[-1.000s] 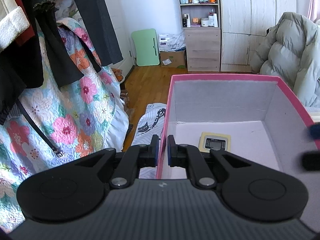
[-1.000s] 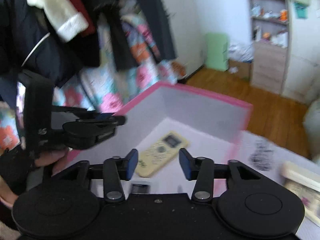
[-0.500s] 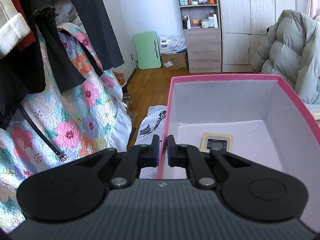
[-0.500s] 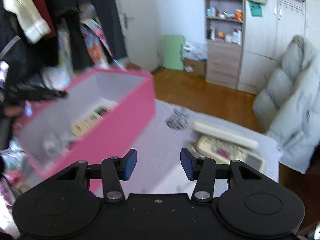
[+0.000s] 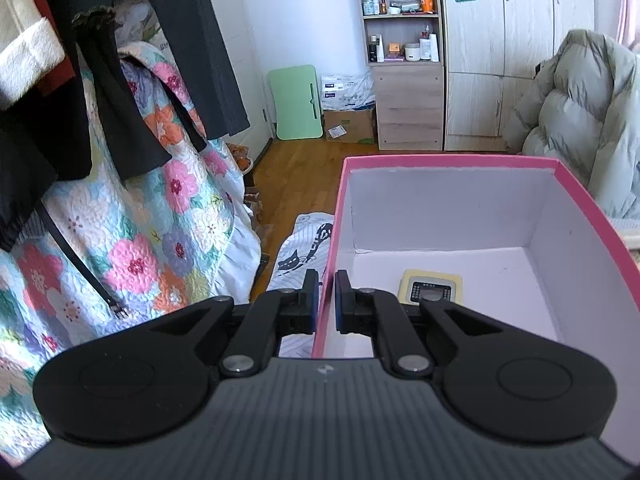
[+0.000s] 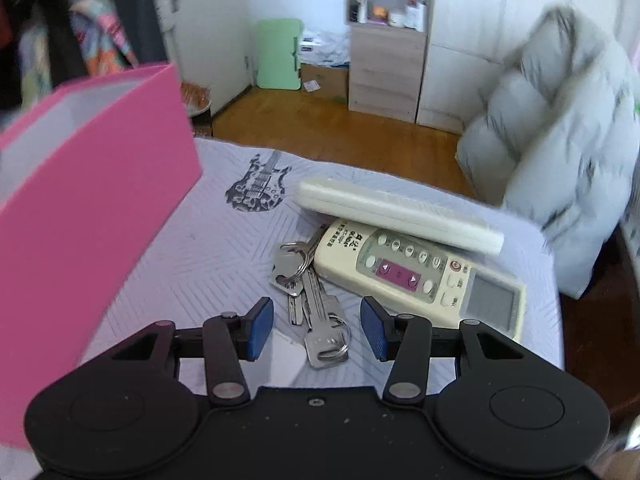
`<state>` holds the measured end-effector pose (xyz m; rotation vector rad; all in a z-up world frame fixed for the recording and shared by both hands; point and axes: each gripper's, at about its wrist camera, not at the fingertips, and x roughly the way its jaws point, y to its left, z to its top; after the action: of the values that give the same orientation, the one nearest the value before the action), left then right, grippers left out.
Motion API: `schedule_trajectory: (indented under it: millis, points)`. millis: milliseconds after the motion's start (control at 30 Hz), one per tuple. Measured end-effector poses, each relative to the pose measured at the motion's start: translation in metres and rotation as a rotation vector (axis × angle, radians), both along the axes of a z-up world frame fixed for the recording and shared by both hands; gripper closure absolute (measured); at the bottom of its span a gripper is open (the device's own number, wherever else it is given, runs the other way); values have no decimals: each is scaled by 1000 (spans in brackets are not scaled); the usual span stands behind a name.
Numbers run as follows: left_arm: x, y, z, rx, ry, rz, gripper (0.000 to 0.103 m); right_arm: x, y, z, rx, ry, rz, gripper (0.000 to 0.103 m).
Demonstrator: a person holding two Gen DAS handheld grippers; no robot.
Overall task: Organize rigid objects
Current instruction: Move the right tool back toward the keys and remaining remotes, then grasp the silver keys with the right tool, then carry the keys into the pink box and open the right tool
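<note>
L gripper (image 5: pixel 327 297), lower centre, is clamped on the pink box (image 5: pixel 448 159) wall; a remote (image 5: pixel 431 291) lies inside. R gripper (image 6: pixel 317 330) jaws, just closing, are apart w/ keys (image 6: pixel 310 290) between, prob. untouched. Two remotes (image 6: pixel 420 270) lie centre-right.

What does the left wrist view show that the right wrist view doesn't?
Left wrist only: the left gripper shut on the pink box wall, and a remote lying inside the box.
Right wrist only: the right gripper, jaws just closing, open over the keys, beside two remotes on the cloth.
Both: the pink box, the shelf unit, the puffy coat.
</note>
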<state>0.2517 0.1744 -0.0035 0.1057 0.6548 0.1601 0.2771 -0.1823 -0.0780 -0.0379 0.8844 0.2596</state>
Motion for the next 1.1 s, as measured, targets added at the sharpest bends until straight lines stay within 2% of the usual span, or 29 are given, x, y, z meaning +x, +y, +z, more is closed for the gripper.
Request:
schedule_trajectory:
  millis: [33,67,133,167,500,700,900,1100]
  points:
    - [0,-1,0,8,-1,1,96,0,-4,0,29,15,-3,69]
    - [0,-1,0,10,-1,2,96,0,-4,0,25,19,-6,86]
    - [0,0,0,0,-5,3,96,-6,-5,3,21,-4,-2,91]
    - [0,1,0,-7,-6,4,96,-10,-4,4,18,-20,-3,100]
    - [-2,-1,0,7,-12,1,96,-33,-7,32,63,-118,-10,100]
    - [-3,-1,0,5,-17,-9,96,-43,-2,64,109,-198,15,100]
    - [-3,-2,0,10,-13,-4,96,-51,15,116,164,-300,110,100]
    - [1,-3,-1,27,11,6,96,-56,49,157,243,-322,273,100]
